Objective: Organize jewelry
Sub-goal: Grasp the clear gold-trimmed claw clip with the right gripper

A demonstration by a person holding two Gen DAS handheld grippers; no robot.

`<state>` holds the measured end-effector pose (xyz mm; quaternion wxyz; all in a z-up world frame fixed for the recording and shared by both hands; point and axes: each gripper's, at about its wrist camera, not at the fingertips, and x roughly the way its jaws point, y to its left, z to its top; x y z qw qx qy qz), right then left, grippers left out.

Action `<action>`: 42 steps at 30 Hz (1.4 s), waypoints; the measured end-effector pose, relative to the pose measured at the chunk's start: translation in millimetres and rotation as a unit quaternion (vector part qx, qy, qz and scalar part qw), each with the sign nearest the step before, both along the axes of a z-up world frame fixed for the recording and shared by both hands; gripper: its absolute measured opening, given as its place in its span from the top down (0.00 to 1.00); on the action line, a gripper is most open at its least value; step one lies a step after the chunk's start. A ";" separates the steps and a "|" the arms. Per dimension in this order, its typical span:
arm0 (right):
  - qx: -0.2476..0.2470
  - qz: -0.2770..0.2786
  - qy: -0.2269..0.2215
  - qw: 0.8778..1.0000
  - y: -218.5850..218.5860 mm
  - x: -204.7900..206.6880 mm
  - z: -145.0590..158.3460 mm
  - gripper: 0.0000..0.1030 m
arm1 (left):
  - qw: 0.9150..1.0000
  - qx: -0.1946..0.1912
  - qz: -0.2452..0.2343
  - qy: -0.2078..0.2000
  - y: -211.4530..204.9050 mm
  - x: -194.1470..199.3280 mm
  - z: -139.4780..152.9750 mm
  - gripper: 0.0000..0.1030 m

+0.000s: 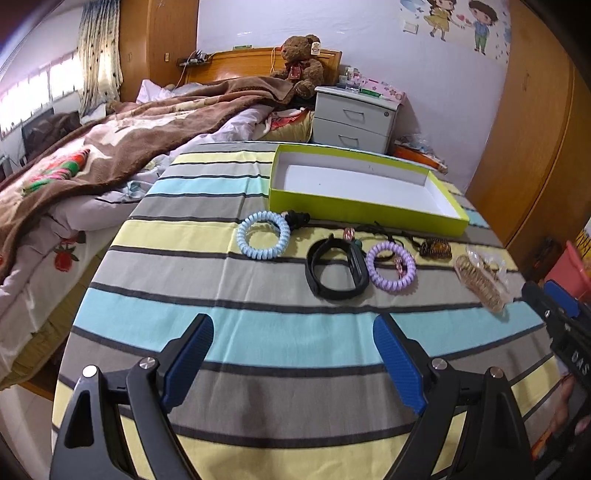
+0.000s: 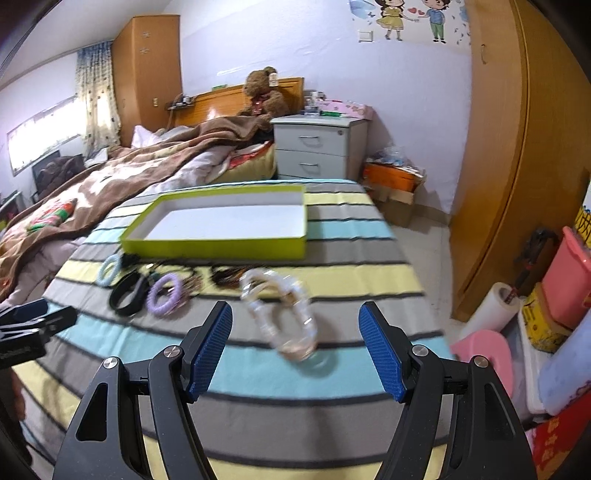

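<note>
Underneath everything lies a striped cloth (image 1: 236, 332) in yellow, grey and pale blue, spread over the table. Behind it are a bed with a brown blanket (image 1: 147, 125), a teddy bear (image 1: 301, 61) against the wooden headboard, a grey nightstand (image 1: 354, 120) with two drawers, and a wooden wardrobe (image 2: 517, 155) on the right. A cartoon sticker (image 1: 458, 22) is on the wall.

A shallow green box (image 1: 365, 208) with a white inside sits at the far part of the cloth; nothing shows in it. In a row just before its near wall lie a blue coil band (image 1: 263, 234), a black watch band (image 1: 334, 269), a purple coil band (image 1: 391, 267) and a brown clip (image 1: 436, 248). A clear bracelet (image 2: 280, 314), blurred, lies apart to the right, nearer the camera.

The left gripper (image 1: 293, 354) is spread wide over bare cloth, holding nothing. The right gripper (image 2: 295, 345) is also wide apart, with the bracelet seen between its fingers; whether they touch it I cannot tell.
</note>
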<state>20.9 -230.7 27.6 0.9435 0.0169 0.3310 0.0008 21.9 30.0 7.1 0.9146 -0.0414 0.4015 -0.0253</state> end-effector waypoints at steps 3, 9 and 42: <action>-0.004 0.003 0.011 1.000 -8.9 14.3 -0.2 0.31 | 1.000 0.008 -0.005 0.001 4.2 8.1 2.9 0.13; 0.005 0.037 0.067 0.997 -19.5 44.4 -16.2 0.31 | 1.000 0.007 -0.014 0.010 11.2 25.3 3.8 0.13; 0.038 0.111 0.114 0.987 -25.4 68.4 -36.6 0.88 | 0.995 -0.013 -0.044 0.086 -3.8 59.4 -14.1 0.21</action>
